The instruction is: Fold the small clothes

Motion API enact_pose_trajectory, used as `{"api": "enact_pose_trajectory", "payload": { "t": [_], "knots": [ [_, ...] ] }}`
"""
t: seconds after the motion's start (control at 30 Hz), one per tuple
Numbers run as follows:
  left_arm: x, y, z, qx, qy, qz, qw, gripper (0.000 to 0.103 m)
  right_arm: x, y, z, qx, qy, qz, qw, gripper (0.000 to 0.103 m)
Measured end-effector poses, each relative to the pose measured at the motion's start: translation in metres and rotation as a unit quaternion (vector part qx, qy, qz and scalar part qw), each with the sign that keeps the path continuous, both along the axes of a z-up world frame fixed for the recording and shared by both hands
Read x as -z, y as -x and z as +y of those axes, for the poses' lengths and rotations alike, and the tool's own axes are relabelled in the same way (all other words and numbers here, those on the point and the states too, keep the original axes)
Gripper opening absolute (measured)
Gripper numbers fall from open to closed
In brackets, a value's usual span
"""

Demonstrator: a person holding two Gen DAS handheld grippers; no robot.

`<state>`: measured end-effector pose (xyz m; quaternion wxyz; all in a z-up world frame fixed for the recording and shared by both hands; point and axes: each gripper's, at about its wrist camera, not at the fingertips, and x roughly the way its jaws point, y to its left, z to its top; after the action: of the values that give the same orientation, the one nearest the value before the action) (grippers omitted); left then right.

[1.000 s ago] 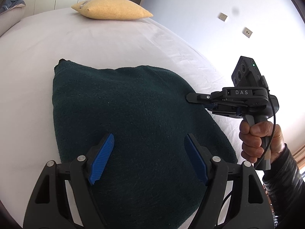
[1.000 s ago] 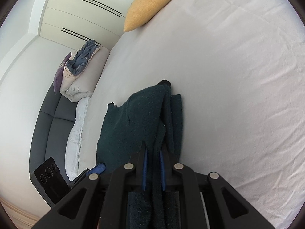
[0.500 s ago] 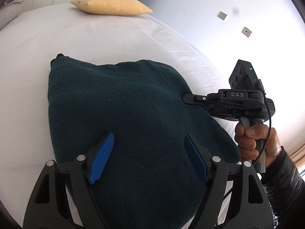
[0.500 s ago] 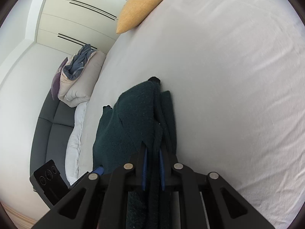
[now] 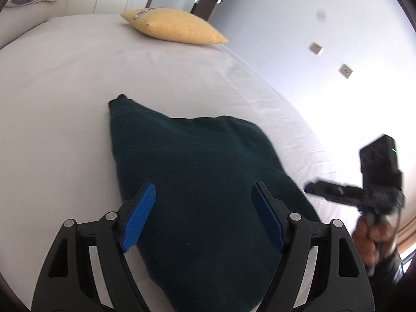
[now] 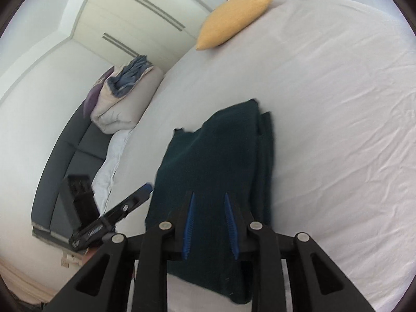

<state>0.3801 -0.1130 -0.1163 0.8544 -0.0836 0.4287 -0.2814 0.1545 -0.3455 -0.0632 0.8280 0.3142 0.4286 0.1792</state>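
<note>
Where it gripped the dark green garment 1s ago, right claw now opening, off cloth, left claw unchanged, apart.

White-sheeted bed with a yellow pillow at its far end; beyond, cream wardrobe doors, a dark sofa carrying folded bedding, two wall sockets.
</note>
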Motion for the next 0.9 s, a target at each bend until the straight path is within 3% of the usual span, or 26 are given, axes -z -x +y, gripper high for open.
{"api": "enact_pose_trajectory", "payload": {
  "t": [0.1, 0.17, 0.2, 0.53, 0.9],
  "knots": [
    [0.019, -0.010, -0.008, 0.012, -0.048, 0.037, 0.9981, 0.075, 0.021, -0.001, 0.010, -0.012, 0.019, 0.029, 0.999, 0.027],
    [0.024, -0.004, -0.016, 0.020, -0.081, 0.025, 0.9962, 0.075, 0.035, 0.002, 0.003, -0.002, 0.015, 0.041, 0.999, 0.014],
    [0.025, -0.001, -0.017, 0.020, -0.088, 0.020, 0.9957, 0.075, 0.040, 0.004, 0.000, 0.002, 0.022, 0.046, 0.999, 0.000],
    [0.025, 0.007, -0.025, 0.007, -0.109, 0.011, 0.9939, 0.075, 0.053, 0.036, -0.021, 0.025, 0.008, 0.037, 0.999, 0.000],
    [0.024, 0.025, -0.013, -0.003, -0.123, 0.009, 0.9923, 0.075, 0.053, 0.027, -0.014, 0.032, 0.023, 0.032, 0.999, 0.000]
  ]
}}
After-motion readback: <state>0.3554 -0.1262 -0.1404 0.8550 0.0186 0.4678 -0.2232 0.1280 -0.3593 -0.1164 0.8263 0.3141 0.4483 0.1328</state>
